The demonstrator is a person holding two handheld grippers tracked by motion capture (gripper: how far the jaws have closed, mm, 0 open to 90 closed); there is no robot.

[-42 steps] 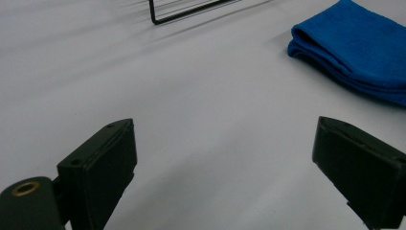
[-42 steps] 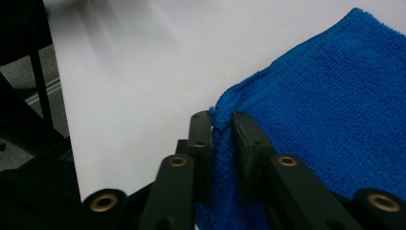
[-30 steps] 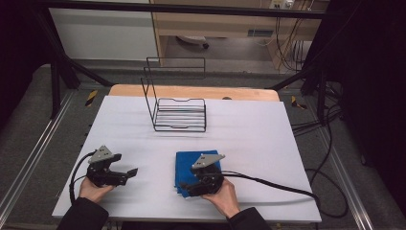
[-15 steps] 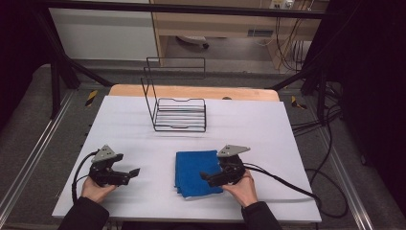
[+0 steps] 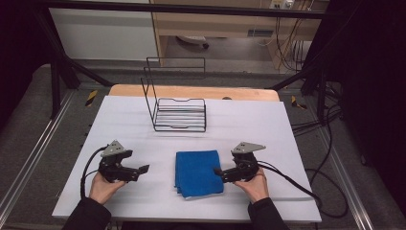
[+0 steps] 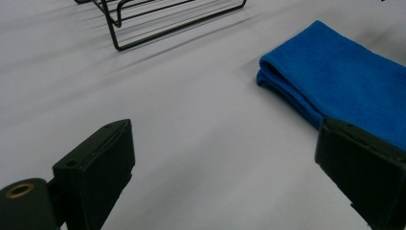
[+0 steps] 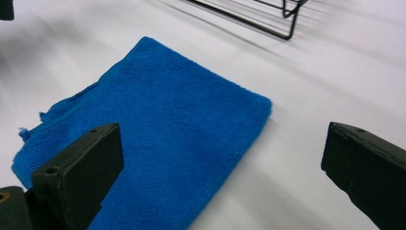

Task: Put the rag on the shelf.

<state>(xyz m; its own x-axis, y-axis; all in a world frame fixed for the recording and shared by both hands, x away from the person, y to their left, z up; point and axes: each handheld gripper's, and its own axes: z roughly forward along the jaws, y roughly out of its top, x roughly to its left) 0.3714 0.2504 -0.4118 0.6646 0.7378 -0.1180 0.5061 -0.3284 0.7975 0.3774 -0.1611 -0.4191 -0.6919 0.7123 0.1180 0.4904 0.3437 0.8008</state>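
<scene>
A folded blue towel (image 5: 198, 172) lies flat on the white counter (image 5: 297, 143), near the front edge, between the two hands. Behind it, toward the far side of the counter and well apart from the towel, stands a black wire rack (image 5: 179, 112) with an upright back frame.

The right hand-held gripper (image 5: 220, 171) sits just beside the towel's right edge. Its jaws have just been opening and now stand wide apart; in the right gripper view the towel (image 7: 158, 134) lies on the counter under and ahead of the left jaw, with nothing pinched between the pads. The left hand-held gripper (image 5: 142, 169) rests near the towel's left side, a little apart from it. Its jaws stand apart too, with bare counter between them, and the towel's folded edge (image 6: 306, 91) lies off to one side.

The step in hand looks like a release: the towel is folded and set down, and both tools are free of it. If the towel is meant for the rack, the next move calls for a fresh grip on the thick folded edge. The jaws would need to take all the layers at once, so that the fold does not fall open when lifted.
</scene>
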